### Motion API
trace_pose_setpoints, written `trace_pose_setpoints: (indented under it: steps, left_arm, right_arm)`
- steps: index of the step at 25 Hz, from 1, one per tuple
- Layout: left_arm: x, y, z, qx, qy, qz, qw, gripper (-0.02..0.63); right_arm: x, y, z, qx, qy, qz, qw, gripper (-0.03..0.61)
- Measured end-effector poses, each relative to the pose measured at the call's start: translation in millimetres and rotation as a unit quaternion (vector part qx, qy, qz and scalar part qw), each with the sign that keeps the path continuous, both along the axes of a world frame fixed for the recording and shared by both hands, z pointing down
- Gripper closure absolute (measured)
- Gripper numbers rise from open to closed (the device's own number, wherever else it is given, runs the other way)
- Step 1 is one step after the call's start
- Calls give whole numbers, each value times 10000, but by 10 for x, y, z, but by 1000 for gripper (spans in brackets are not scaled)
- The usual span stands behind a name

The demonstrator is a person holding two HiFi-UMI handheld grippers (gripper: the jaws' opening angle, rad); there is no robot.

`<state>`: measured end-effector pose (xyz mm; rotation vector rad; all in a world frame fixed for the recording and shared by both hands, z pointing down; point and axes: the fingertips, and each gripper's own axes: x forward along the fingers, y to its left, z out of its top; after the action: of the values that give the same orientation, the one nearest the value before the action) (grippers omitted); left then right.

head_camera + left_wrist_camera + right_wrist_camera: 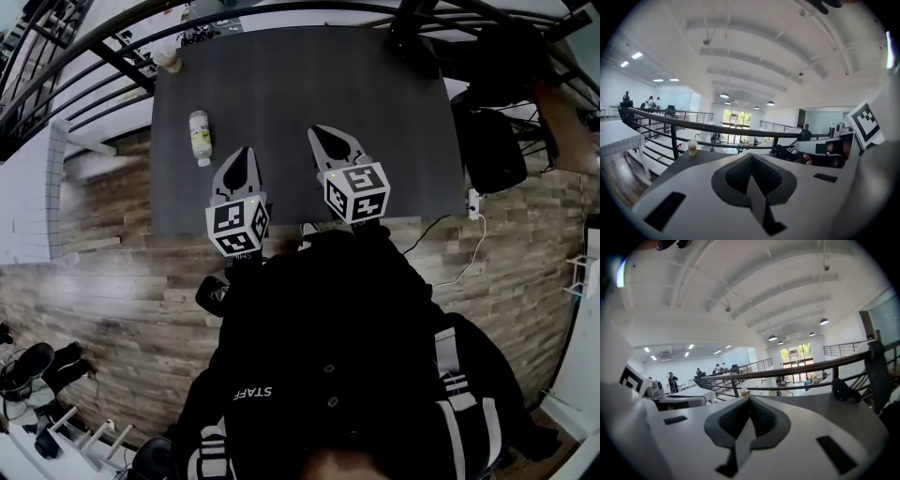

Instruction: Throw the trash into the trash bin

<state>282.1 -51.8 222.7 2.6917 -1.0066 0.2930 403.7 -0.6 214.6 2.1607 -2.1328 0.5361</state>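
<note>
Left to right: one cup at the far corner of the table, one bottle just left of my left gripper, then my right gripper; both of the two grippers are clenched on nothing. Risk: a closed jaw nudging the bottle could knock it off the edge (no trash bin in view).

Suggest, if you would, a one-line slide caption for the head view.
Shut and empty, the left gripper and right gripper hover over a dark table bearing a lying bottle and a cup.
</note>
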Motion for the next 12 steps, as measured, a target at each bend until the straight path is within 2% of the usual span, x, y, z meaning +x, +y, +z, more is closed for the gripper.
trace_pose_setpoints:
  steps: [12]
  left_arm:
    - [-86, -285, -11, 4, 6, -248, 9997, 614]
  right_arm:
    - [-35, -304, 10, 40, -23, -203, 9998, 563]
